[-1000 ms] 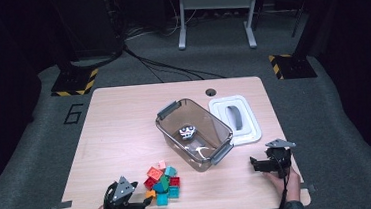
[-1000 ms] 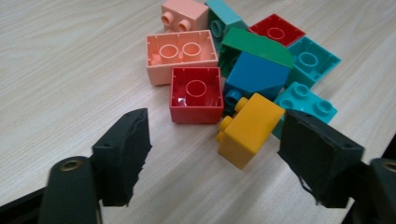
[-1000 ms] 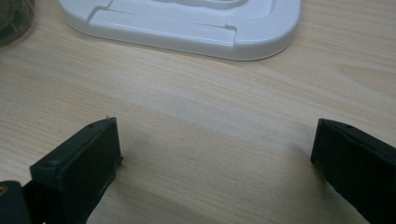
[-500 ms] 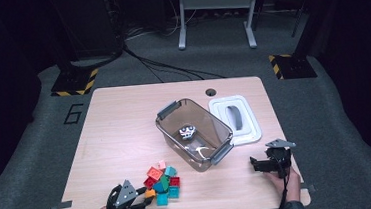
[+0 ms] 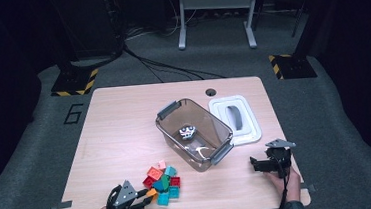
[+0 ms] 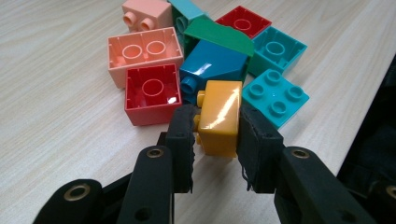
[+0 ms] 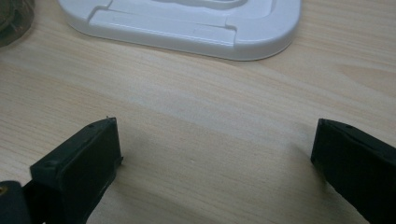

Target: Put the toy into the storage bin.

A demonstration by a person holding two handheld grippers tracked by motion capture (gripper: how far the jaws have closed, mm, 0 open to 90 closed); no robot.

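At the near edge of the table (image 5: 116, 140), the left gripper (image 6: 215, 128) has just been closing its jaws and now pinches the orange block (image 6: 218, 116) between its 2 black pads, at the near end of the heap of blocks (image 5: 163, 182). In the high view this gripper (image 5: 148, 196) sits at the near left corner, with the orange block (image 5: 152, 192) at its tips, touching the pile. Just beyond it in the left gripper view lie a red block (image 6: 152, 93) with its hollow side up, a dark blue block (image 6: 212, 70), a teal block (image 6: 275, 95) showing 4 studs, and a pink block (image 6: 142, 51).

The right gripper (image 5: 256, 165) rests near the right front edge, jaws spread wide over bare wood with nothing between them; its own view (image 7: 215, 154) shows the white lid's (image 7: 187, 23) rim just ahead.

Farther back, mid-table, stands the clear brownish bin (image 5: 216, 132) with grey handles. Inside lies 1 small black-and-white object (image 5: 187, 132), too small to identify. The white lid (image 5: 234, 118) lies flat beside the bin on its right, touching or nearly so.

On the floor left of the table, a "6" (image 5: 74, 114) is marked.
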